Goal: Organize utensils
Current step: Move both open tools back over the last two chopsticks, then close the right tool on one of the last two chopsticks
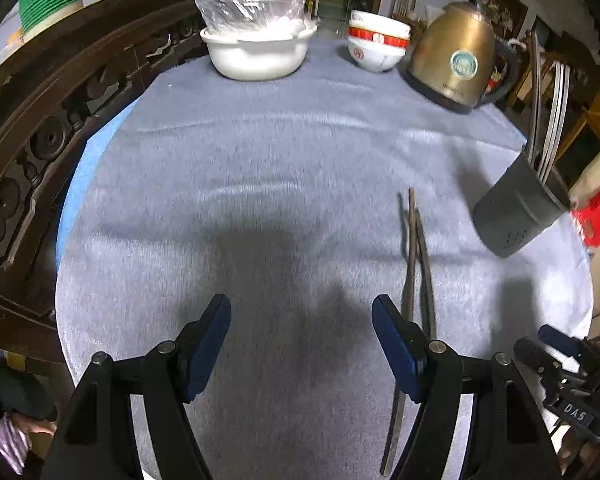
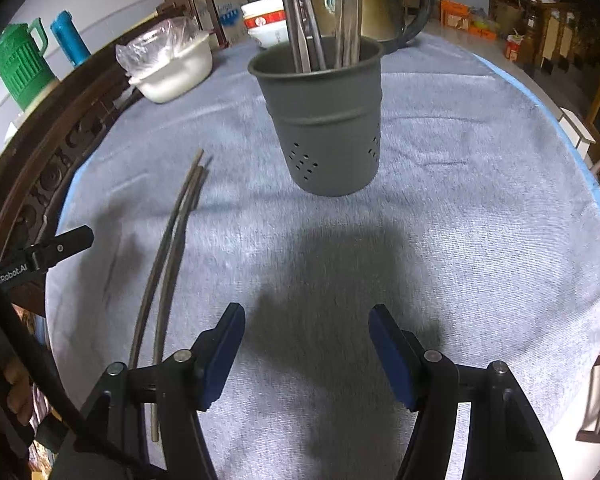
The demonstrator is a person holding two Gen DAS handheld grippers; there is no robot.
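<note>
Two dark chopsticks (image 1: 414, 264) lie side by side on the grey cloth, just right of my left gripper (image 1: 302, 312), which is open and empty above the cloth. The same chopsticks (image 2: 172, 248) run along the left of the right wrist view. A grey perforated utensil holder (image 2: 324, 120) stands upright ahead of my right gripper (image 2: 306, 320), with several utensils sticking out of it. My right gripper is open with nothing between its fingers. The holder (image 1: 520, 208) sits at the right in the left wrist view.
A white bowl covered in plastic wrap (image 1: 258, 44), stacked red-and-white bowls (image 1: 376, 46) and a gold kettle (image 1: 456, 56) stand at the far edge of the round table (image 1: 220, 152). A carved wooden chair back (image 1: 40, 128) curves along the left.
</note>
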